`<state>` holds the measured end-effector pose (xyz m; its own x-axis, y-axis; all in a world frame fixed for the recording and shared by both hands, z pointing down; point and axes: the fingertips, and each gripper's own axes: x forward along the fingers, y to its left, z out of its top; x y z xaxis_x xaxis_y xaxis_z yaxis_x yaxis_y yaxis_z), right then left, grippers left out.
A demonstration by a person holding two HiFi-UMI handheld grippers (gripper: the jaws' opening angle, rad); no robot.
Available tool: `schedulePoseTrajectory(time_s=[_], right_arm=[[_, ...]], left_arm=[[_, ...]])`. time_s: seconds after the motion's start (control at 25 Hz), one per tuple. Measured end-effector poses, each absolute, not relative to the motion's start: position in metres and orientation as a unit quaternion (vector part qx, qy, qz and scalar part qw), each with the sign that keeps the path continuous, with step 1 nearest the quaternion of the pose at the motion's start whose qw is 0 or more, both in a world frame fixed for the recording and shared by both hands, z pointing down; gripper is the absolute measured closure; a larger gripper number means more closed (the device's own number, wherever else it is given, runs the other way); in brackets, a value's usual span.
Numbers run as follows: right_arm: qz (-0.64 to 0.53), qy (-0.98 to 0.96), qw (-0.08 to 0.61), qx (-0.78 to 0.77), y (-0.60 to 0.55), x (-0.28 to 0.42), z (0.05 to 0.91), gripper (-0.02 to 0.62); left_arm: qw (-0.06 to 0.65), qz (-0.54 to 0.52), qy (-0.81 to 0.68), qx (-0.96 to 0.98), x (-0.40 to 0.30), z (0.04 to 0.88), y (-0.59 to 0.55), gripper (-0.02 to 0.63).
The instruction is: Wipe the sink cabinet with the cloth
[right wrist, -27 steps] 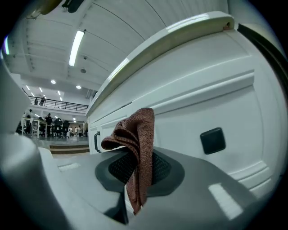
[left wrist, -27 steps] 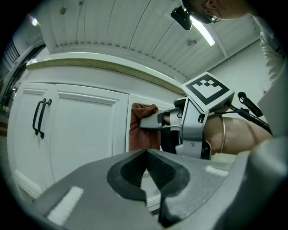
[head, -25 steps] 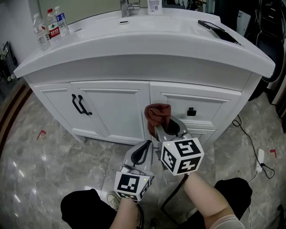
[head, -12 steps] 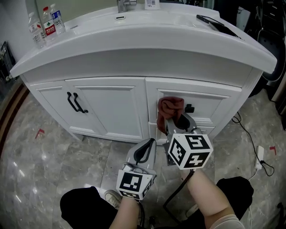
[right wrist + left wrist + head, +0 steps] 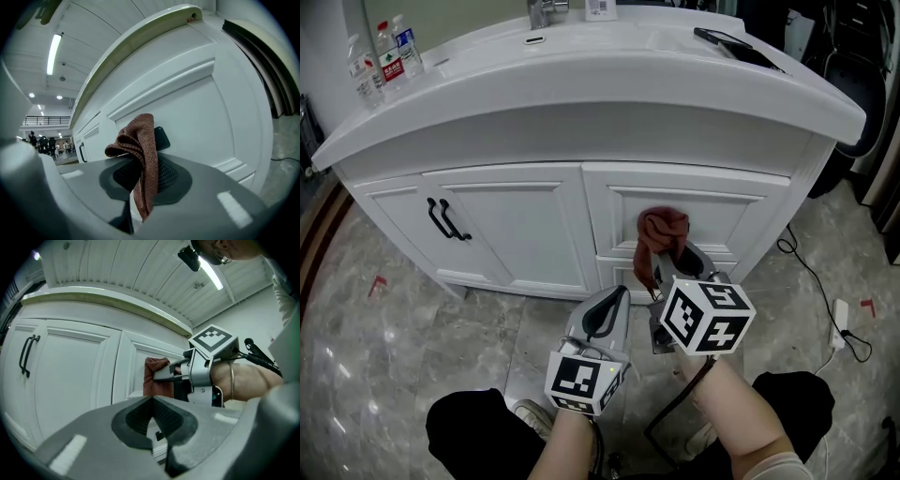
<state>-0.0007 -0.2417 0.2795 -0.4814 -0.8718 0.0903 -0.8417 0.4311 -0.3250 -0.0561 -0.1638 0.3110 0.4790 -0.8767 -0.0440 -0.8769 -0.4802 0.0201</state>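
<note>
A reddish-brown cloth [image 5: 662, 232] is pinched in my right gripper [image 5: 662, 267], which is shut on it. The cloth presses against the upper drawer front [image 5: 727, 217] of the white sink cabinet [image 5: 520, 230]. In the right gripper view the cloth [image 5: 141, 150] drapes over the jaws, and the drawer's black knob [image 5: 162, 137] peeks out behind it. My left gripper [image 5: 606, 314] hangs lower left of the cloth, shut and holding nothing, apart from the cabinet. The left gripper view shows the cloth [image 5: 153, 376] held by the right gripper [image 5: 165, 376] against the drawer.
Black door handles [image 5: 442, 220] sit on the left doors. Water bottles [image 5: 382, 54], a faucet [image 5: 542, 11] and a dark flat object [image 5: 739, 49] stand on the countertop. A cable and power strip [image 5: 840, 319] lie on the marble floor at right. The person's knees are below.
My right gripper has slid the cloth to the right, from the door edge onto the drawer front, and it now covers the knob in the head view. The left gripper has stayed low.
</note>
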Motion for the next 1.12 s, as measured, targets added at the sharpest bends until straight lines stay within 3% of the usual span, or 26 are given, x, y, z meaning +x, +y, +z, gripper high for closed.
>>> schedulePoseTrajectory(time_s=[0.44,1.12], right_arm=[[-0.085,0.835,0.05,-0.541,-0.224,0.041,0.253,0.515],[-0.086,0.815,0.057,-0.57,-0.243,0.085,0.251,0.515]], left_arm=[[-0.002,0.025,0.489,-0.872,-0.027,0.316,-0.163,0.606],[-0.001,0.012,0.47,-0.883,0.008,0.323,-0.164,0.606]])
